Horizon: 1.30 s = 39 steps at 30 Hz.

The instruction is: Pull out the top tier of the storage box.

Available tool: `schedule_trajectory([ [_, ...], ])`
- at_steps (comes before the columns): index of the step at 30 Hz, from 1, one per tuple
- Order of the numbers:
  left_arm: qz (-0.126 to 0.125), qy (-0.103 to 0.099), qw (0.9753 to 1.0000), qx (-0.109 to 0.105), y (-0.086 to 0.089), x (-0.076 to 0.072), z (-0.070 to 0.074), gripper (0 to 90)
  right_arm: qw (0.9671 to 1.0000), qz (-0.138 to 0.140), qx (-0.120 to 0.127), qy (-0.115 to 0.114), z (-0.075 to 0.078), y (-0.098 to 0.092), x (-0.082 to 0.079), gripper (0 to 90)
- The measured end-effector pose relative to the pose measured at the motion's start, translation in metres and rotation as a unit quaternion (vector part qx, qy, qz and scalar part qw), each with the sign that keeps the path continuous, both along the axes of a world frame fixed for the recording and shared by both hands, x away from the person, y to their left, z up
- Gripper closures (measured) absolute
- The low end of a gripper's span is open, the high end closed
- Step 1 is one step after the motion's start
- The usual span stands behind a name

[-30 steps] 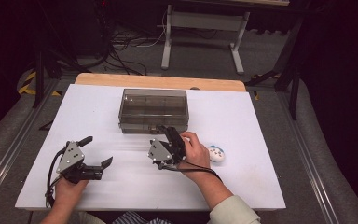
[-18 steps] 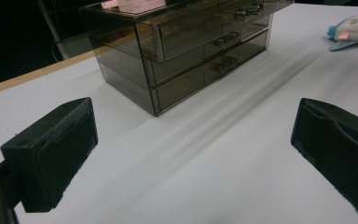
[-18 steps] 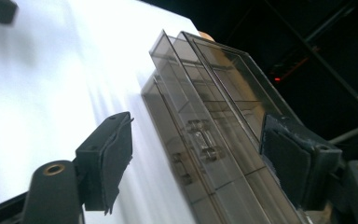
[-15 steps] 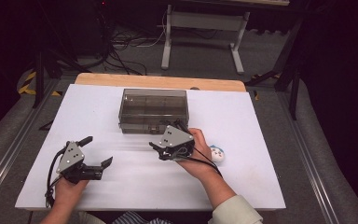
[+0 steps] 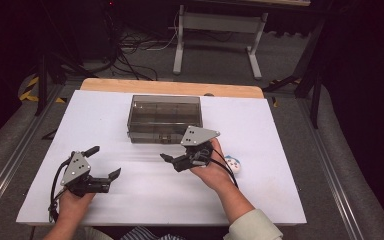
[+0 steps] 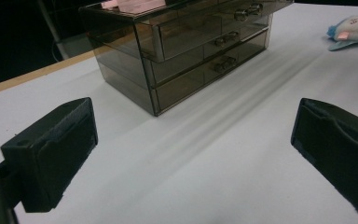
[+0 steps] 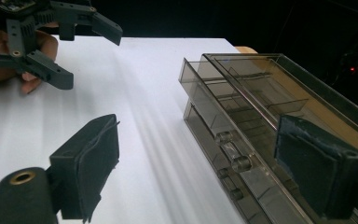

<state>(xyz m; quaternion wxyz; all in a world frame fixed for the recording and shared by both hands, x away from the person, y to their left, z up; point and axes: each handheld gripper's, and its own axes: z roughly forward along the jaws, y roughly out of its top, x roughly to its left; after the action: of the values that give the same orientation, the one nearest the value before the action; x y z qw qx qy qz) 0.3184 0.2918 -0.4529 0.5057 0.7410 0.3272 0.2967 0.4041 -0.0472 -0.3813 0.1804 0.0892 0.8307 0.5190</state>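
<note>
A smoky clear drawer box [image 5: 164,119] stands at the back middle of the white table [image 5: 280,125]. Its top drawer [image 7: 223,98] sticks out slightly. My right gripper [image 5: 174,150] is held open just in front of the box's right half, jaws wide apart and empty. In the right gripper view [image 7: 196,163] the drawer knobs [image 7: 235,156] lie between its jaws, and the right jaw overlaps the box. My left gripper [image 5: 104,161] rests open and empty near the front left, well short of the box [image 6: 186,51].
A small white and blue object [image 5: 233,163] lies on the table just right of the right hand, also seen far right in the left gripper view [image 6: 352,30]. A wooden strip [image 5: 170,87] edges the table's far side. Cables and a metal stand lie on the floor beyond.
The right gripper has lifted and moved right and toward the drawer box, turning so its grey plate faces up. The left gripper has stayed put.
</note>
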Motion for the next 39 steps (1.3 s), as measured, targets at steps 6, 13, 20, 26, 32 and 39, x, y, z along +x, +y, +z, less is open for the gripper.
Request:
schedule_trajectory([
  [6, 0.001, -0.002, 1.0, 0.001, 0.0, 0.0, 0.0, 1.4, 0.9985, 0.015, 0.026, 0.046, -0.001, -0.002, 0.007, 7.4],
  [13, 0.001, -0.002, 1.0, 0.003, 0.0, 0.0, 0.0, 1.4, 0.9969, 0.007, 0.038, 0.068, -0.002, -0.004, 0.014, 2.5],
  [20, 0.001, 0.0, 1.0, 0.0, 0.0, 0.0, 0.0, 1.4, 0.9983, 0.003, -0.012, 0.056, 0.005, -0.005, 0.013, 13.0],
  [26, 0.001, -0.002, 1.0, 0.001, 0.0, 0.0, 0.0, 1.4, 0.9975, 0.014, -0.039, 0.058, 0.012, -0.003, 0.016, 21.1],
  [32, 0.0, 0.0, 1.0, 0.0, 0.0, 0.0, 0.0, 1.4, 0.9949, 0.02, -0.082, 0.055, 0.014, 0.0, 0.026, 27.7],
  [39, 0.001, -0.001, 1.0, 0.001, 0.0, 0.0, 0.0, 1.4, 0.9925, 0.016, -0.111, 0.049, 0.013, 0.003, 0.033, 30.6],
])
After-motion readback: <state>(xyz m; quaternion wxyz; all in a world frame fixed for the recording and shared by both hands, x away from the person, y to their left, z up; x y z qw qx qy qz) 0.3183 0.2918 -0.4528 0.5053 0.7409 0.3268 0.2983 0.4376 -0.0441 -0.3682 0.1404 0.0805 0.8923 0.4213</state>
